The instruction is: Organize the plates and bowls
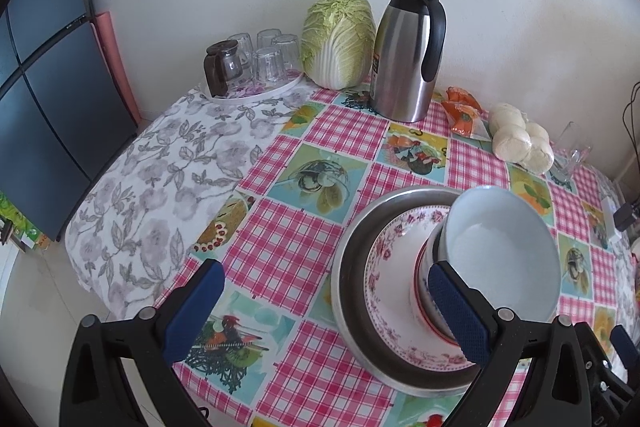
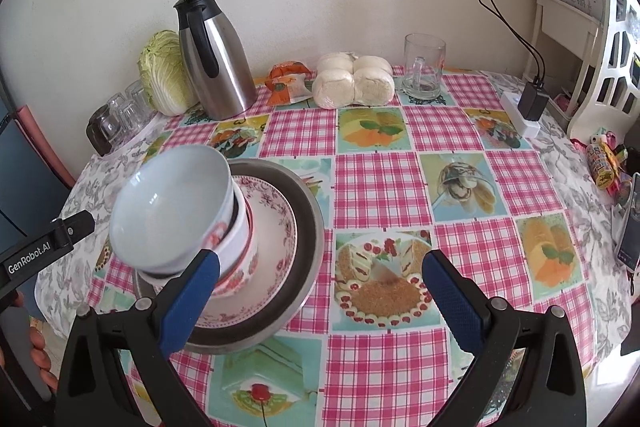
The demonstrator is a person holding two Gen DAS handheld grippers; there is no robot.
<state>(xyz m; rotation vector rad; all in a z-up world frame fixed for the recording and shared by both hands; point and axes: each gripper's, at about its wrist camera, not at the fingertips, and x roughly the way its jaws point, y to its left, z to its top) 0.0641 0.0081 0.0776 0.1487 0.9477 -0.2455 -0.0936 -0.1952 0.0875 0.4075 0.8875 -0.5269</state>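
Honestly, both my left hand-held gripper (image 1: 326, 307) and right hand-held gripper (image 2: 320, 297) gape wide, empty; between them the top bowl (image 1: 502, 251) sits tilted on the stack, so a nudge could topple it.

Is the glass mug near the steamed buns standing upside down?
No, the glass mug stands upright with its open mouth upward, right of the steamed buns.

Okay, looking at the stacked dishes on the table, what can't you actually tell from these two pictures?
- Bowl count: the top bowl covers the bowls nested under it, both views.
- Plate centre: hidden by the bowls.
- Metal tray near rim: behind the left gripper's finger in the left view.
- Glasses: too small to count, right view.
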